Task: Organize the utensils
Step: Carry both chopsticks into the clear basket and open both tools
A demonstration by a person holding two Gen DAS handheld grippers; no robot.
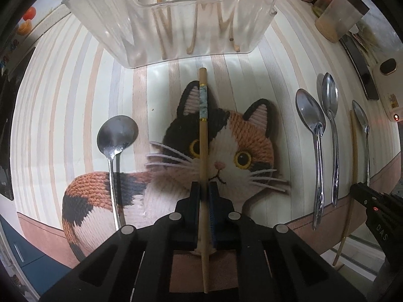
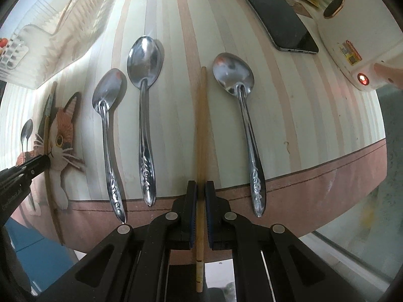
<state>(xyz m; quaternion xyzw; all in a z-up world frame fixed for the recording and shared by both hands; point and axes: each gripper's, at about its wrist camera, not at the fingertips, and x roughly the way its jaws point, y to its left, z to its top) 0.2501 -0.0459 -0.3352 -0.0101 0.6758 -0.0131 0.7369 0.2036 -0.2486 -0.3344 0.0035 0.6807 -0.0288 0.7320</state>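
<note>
Several chopsticks (image 1: 191, 32) upright in clear holder (image 1: 176, 27), spoons (image 2: 144, 105) on table

A knitted cat mat (image 1: 234, 148) lies on the striped tablecloth (image 2: 289, 115), a phone (image 2: 277, 17) further back.

Both tools are matte black plastic. The left gripper (image 1: 204, 188) has two flat rectangular fingers (image 1: 194, 201), the right-hand one faced with a blue ribbed pad, carried on angular black linkage arms with triangular cut-outs. Four round silver pivot pins (image 1: 175, 217) sit in a row across the near linkage. The right gripper (image 2: 201, 188) is built alike, with blue pad edges on both fingers and the same silver pins (image 2: 171, 216). Seen from the left camera, its side carries white lettering and a small red light.
</note>
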